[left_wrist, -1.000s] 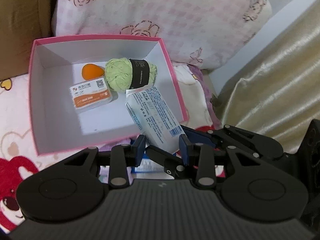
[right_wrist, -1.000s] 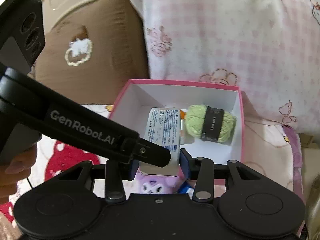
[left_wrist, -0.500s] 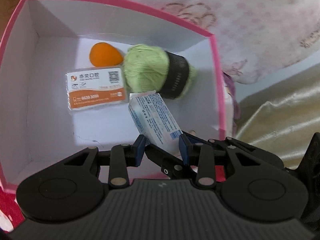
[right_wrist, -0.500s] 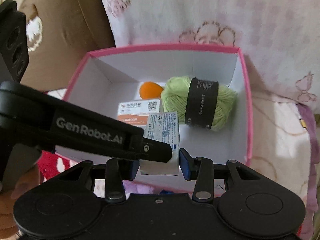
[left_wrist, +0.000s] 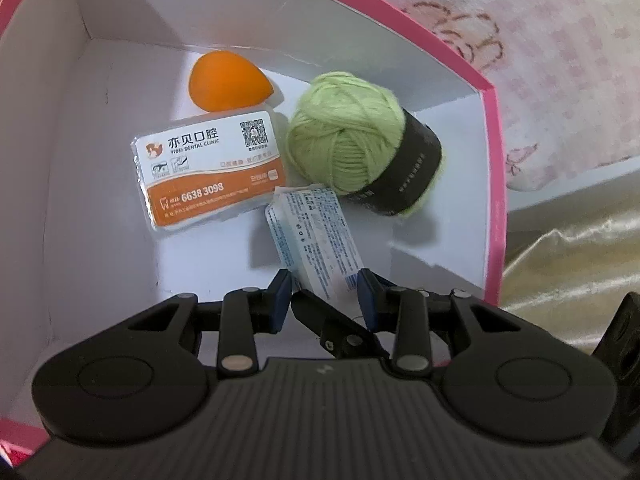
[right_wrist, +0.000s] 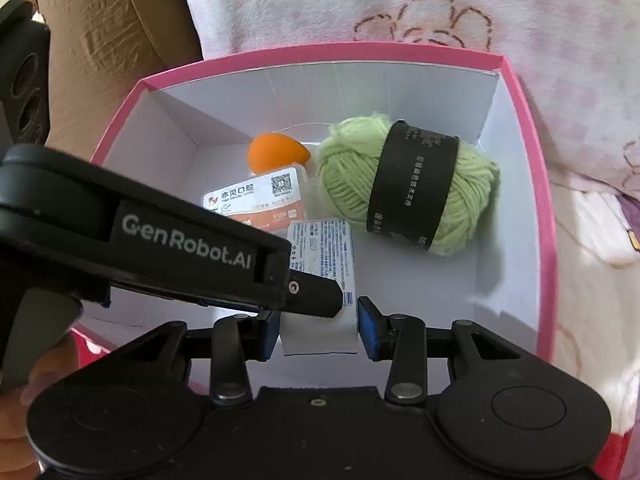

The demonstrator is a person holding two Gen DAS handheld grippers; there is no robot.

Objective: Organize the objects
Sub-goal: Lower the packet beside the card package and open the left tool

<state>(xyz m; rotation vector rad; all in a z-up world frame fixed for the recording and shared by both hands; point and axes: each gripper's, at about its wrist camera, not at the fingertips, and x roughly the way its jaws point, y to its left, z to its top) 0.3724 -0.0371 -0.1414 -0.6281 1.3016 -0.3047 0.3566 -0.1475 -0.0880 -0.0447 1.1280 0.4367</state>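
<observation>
A white-and-blue printed packet (left_wrist: 316,236) hangs low inside the pink box (left_wrist: 494,160), just above its white floor. My left gripper (left_wrist: 324,292) is shut on the packet's near end. The right gripper (right_wrist: 320,320) is shut on the same packet (right_wrist: 324,256), and the left gripper's black finger (right_wrist: 200,248) crosses in from the left over it. In the left wrist view a finger (left_wrist: 336,324) of the right gripper shows between the pads. In the box lie a green yarn ball (left_wrist: 348,148), an orange teardrop sponge (left_wrist: 224,80) and an orange-white card pack (left_wrist: 208,172).
The box's pink rim (right_wrist: 532,152) and white walls surround both grippers. A pink floral blanket (right_wrist: 400,0) lies behind the box, a brown cushion (right_wrist: 112,40) to its left and gold fabric (left_wrist: 580,260) to its right. A hand (right_wrist: 24,392) holds the left gripper.
Both grippers have come down and forward with the packet, from above the box's near rim to inside the box. The things in the box loom larger.
</observation>
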